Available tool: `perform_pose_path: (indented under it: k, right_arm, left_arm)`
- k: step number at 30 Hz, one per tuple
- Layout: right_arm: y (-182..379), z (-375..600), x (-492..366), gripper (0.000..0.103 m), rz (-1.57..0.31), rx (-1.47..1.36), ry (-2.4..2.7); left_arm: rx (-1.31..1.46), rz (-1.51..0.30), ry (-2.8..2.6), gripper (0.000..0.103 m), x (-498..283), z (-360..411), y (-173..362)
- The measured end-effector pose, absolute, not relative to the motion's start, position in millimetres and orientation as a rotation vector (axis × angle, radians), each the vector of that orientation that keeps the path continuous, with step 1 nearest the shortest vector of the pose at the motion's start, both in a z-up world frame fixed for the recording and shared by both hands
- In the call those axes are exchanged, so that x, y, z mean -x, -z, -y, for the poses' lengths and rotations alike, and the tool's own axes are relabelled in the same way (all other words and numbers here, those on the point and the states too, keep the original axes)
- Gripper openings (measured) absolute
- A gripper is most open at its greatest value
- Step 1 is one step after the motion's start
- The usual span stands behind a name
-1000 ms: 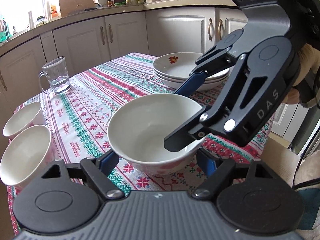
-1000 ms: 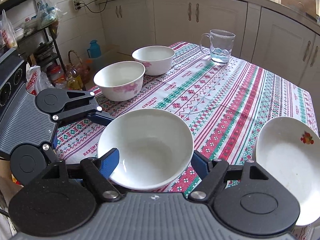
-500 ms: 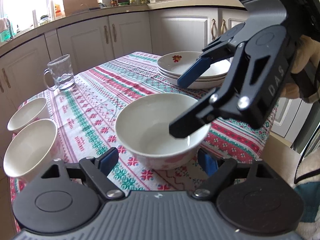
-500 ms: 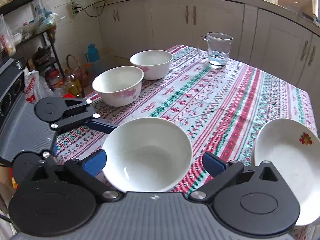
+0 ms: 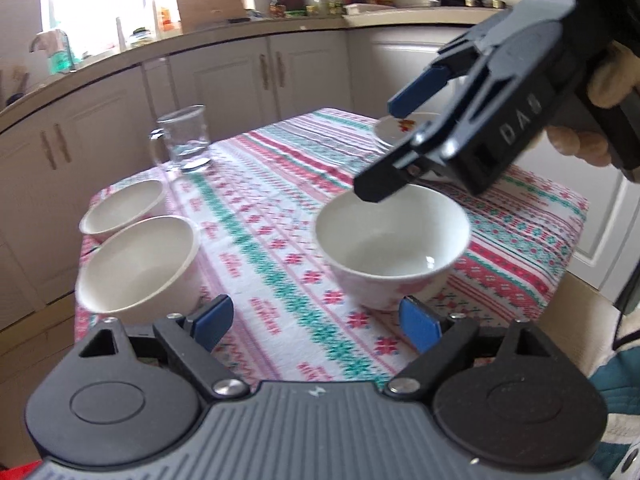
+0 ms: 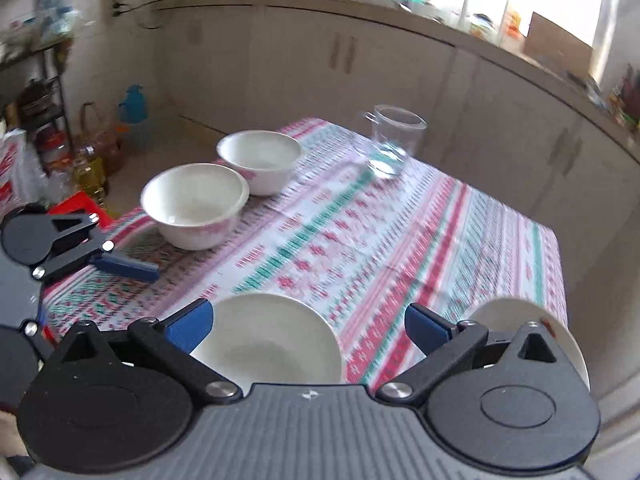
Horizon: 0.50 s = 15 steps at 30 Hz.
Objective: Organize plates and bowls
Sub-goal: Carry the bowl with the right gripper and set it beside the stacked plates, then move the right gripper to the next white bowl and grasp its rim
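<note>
A white bowl with a pink pattern stands by itself on the patterned tablecloth. My left gripper is just short of it; its jaws are opening and the pads do not touch the bowl. My right gripper hangs open over the bowl's far rim. In the right wrist view that bowl lies low between the wide-open right gripper fingers, untouched. Two more white bowls stand side by side at the left edge. A stack of plates is partly hidden behind the right gripper.
A glass mug with some water stands at the table's far end. White cabinets curve behind the table. In the right wrist view the plates sit at the lower right, and bottles and a red crate lie on the floor beyond the left edge.
Both grippers have opened wider and drawn back from the bowl, which stays on the cloth. The right gripper has risen above its rim.
</note>
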State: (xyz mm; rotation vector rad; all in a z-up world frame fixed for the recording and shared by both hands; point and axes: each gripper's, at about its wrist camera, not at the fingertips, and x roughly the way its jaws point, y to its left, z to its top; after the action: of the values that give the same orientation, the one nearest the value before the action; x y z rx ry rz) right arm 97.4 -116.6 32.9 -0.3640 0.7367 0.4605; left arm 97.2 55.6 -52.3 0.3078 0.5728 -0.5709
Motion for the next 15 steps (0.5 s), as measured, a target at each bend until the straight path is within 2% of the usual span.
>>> perform_pose_path:
  k: [15]
  right_arm:
    - [-41, 62, -142, 0.103, -0.714, 0.338, -0.573]
  left_arm:
    - [-0.245, -0.562, 0.335, 0.09, -119, -115, 55]
